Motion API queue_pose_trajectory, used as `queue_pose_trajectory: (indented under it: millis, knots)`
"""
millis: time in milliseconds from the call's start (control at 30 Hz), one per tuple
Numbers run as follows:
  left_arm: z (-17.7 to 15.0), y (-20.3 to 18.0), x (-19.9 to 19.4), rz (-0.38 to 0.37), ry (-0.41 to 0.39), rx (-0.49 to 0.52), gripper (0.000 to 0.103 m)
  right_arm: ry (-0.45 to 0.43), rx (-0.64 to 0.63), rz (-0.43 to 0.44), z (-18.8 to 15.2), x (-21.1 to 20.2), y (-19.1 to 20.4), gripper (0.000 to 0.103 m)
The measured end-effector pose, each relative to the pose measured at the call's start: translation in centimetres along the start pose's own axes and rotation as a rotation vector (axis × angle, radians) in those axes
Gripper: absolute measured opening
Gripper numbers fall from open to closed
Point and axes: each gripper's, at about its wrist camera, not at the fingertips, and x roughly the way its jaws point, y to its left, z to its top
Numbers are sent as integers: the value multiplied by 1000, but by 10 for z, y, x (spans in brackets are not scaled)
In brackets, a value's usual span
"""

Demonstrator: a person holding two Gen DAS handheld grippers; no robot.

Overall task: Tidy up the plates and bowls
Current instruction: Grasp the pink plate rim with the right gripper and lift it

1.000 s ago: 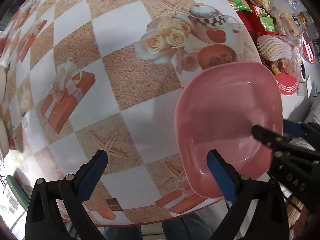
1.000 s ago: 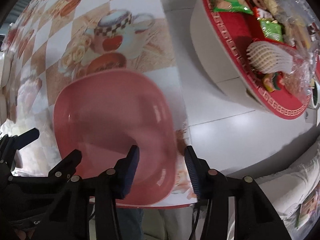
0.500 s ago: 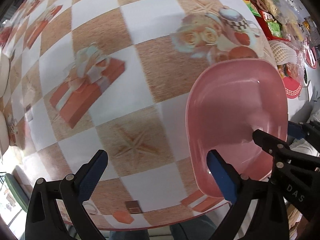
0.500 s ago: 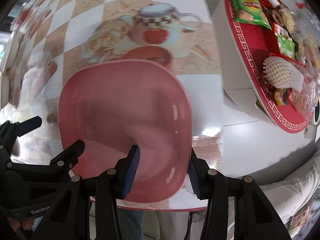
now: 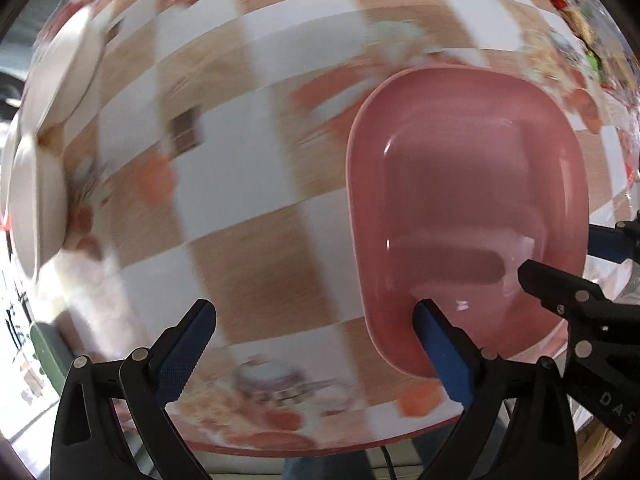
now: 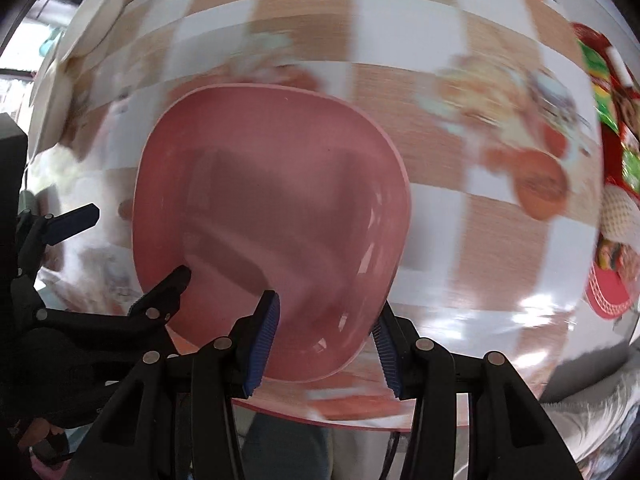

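A pink squarish bowl is held above the patterned tablecloth. My right gripper is shut on its near rim, one finger inside and one outside. The bowl also shows in the left wrist view at the right, with my right gripper's fingers at its right edge. My left gripper is open and empty, its right finger just at the bowl's near-left rim. White plates or bowls lie blurred at the table's far left.
The round table has a checked cloth with printed pictures. A red tray of snacks stands at the right, off the table. White dishes show at the upper left. The view is motion-blurred.
Both grippers and the pink bowl have swung left over the table. The white dishes have come further into view at the left, and the snack tray has slid to the right edge.
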Motion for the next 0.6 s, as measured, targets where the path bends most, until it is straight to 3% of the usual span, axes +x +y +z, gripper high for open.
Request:
queue_pose_trajectory:
  millis: [600]
  knots:
    - [-90,180,6,34,-17,-117,100,44,-109,5,18,11,171,49]
